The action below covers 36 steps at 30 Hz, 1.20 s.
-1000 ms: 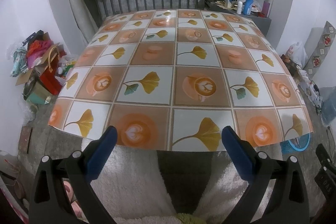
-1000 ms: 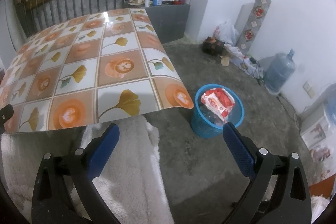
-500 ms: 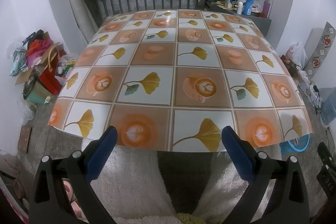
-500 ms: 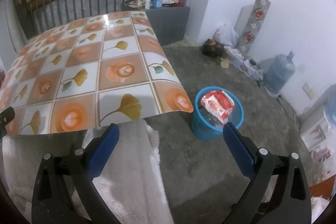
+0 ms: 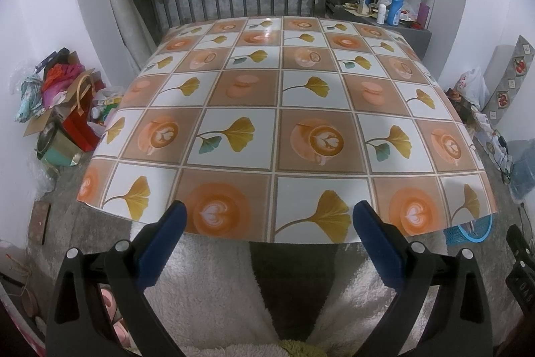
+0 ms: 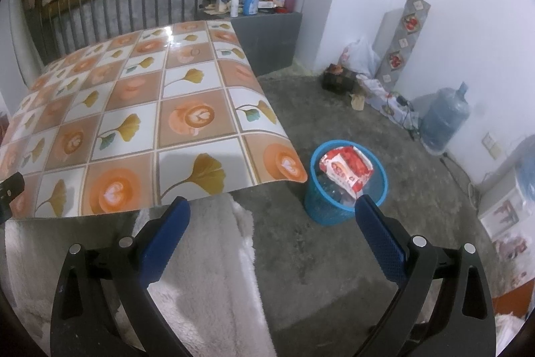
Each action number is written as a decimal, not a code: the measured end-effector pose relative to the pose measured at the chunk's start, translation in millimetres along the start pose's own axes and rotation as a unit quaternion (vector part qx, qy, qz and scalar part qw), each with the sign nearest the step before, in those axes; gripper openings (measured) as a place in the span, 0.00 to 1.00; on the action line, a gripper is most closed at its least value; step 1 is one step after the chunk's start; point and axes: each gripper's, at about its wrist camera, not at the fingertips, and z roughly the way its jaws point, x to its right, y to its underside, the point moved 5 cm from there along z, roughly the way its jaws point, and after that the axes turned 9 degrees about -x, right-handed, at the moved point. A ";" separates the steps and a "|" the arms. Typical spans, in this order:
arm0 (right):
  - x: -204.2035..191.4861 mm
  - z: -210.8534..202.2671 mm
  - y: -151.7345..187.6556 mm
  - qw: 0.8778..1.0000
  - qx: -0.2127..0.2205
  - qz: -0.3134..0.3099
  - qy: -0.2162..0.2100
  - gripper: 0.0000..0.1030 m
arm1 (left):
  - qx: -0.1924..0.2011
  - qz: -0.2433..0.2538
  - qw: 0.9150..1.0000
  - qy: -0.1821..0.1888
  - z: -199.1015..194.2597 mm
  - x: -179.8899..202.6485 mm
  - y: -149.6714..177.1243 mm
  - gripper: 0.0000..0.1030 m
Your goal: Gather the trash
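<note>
Down on the concrete floor, just off the near right corner of the table (image 6: 187, 136), stands the blue mesh wastebasket (image 6: 334, 209), and the only trash that shows plainly is already in it: a red-and-white wrapper (image 6: 346, 169) lying tilted across the mouth, its long axis running from the far left rim toward the near right rim, with darker bits beneath that are too dim to name. From the right gripper (image 6: 272, 223) the basket lies ahead and a little right of centre, close by the tip of the right-hand finger in that view; the left gripper (image 5: 269, 228) faces straight down the table and catches only a sliver of the basket's rim (image 5: 474, 231) at its far right edge, under the overhanging patterned cloth. So the right hand is clearly the nearer one for any drop into the basket. Both grippers are spread wide with nothing between the blue pads (no item is held on either side). The tabletop shows no loose litter, so my judgement is that collecting is largely done, or the next piece lies out of view. White fleece (image 6: 214, 273) fills the foreground below both grippers.
</note>
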 end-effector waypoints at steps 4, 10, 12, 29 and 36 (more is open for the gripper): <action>-0.1 -0.5 0.3 1.000 0.000 0.001 0.000 0.92 | 0.001 -0.001 1.000 0.000 -0.9 -1.2 -0.4 0.95; -1.0 -0.9 -0.3 1.000 0.000 0.001 0.000 0.92 | 0.000 0.000 1.000 0.000 -0.1 -1.9 -0.7 0.95; -1.6 -1.0 -1.2 1.000 0.000 0.002 -0.001 0.92 | 0.000 0.000 1.000 0.001 -0.4 -1.6 -0.8 0.95; -3.5 -1.7 -1.7 1.000 0.000 0.006 -0.003 0.92 | -0.001 0.000 1.000 0.000 0.6 -2.1 -0.1 0.95; -3.6 -1.7 -1.8 1.000 0.000 0.006 -0.003 0.92 | -0.001 -0.001 1.000 0.000 0.4 -1.9 -0.1 0.95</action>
